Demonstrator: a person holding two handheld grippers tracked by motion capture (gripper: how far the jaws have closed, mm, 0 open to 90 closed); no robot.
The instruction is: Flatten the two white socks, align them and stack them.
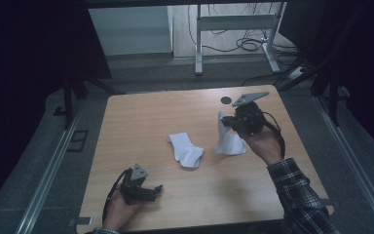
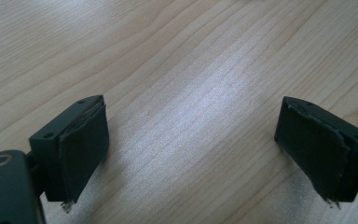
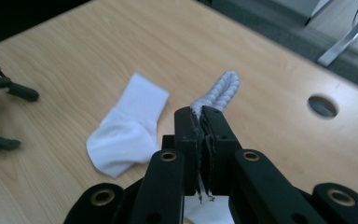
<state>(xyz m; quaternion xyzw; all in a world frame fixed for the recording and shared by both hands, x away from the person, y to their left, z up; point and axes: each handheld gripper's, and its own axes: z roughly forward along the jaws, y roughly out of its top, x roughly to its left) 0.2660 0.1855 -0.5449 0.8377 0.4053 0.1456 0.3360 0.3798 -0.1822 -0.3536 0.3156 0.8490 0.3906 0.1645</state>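
1. My right gripper (image 3: pixel 200 121) is pinching one soft white cotton sock (image 1: pixel 228 139) at its edge. The sock hangs from the jaws, its bottom touching the light wooden table (image 1: pixel 141 117).
2. The other small white sock (image 1: pixel 186 150) lies flat in the middle of the table, not picked up yet.
3. My left gripper (image 1: pixel 148 191) rests low near the front edge, its jaws spread wide with nothing between them.
4. A round dark hole (image 1: pixel 226 100) sits in the table behind. Nothing blocks the way, I think.
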